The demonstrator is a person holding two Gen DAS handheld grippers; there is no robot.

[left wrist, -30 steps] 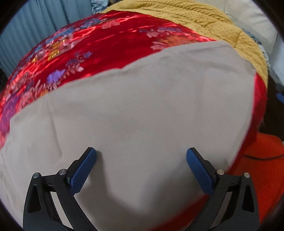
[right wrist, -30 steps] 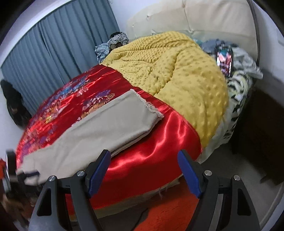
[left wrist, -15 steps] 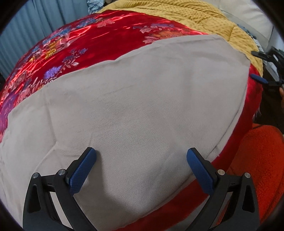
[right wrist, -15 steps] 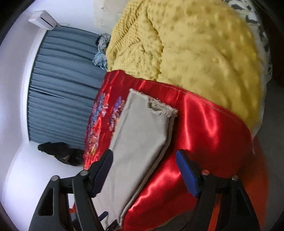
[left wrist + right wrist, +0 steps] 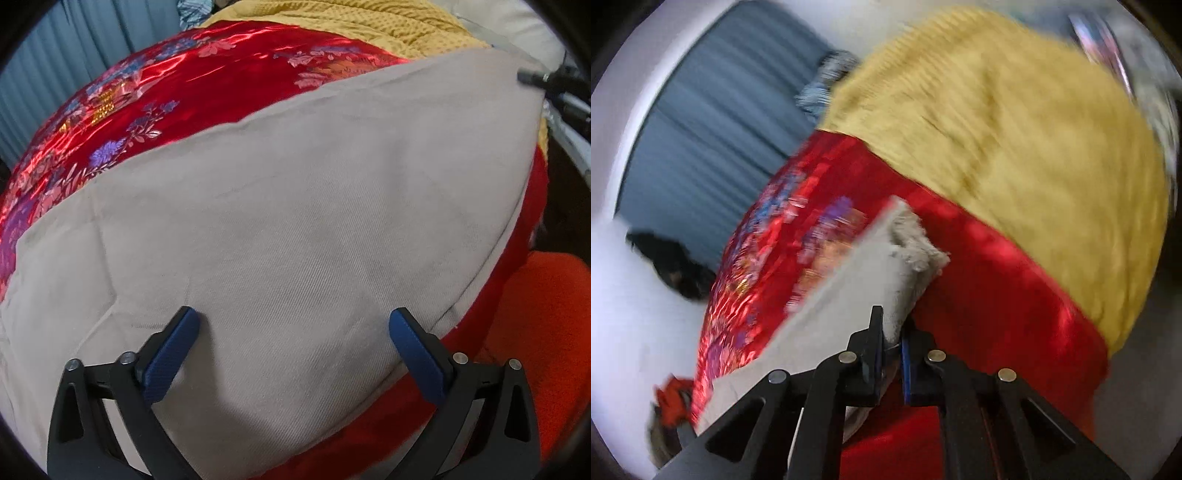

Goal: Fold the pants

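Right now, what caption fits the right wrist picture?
Right gripper pinches the beige pants near their frayed hem above the red bedspread.

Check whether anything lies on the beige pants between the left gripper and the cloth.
Nothing visible does. The left gripper hangs open over the bare beige pants, which lie flat on the red satin cover. The right gripper is shut on the frayed hem end.
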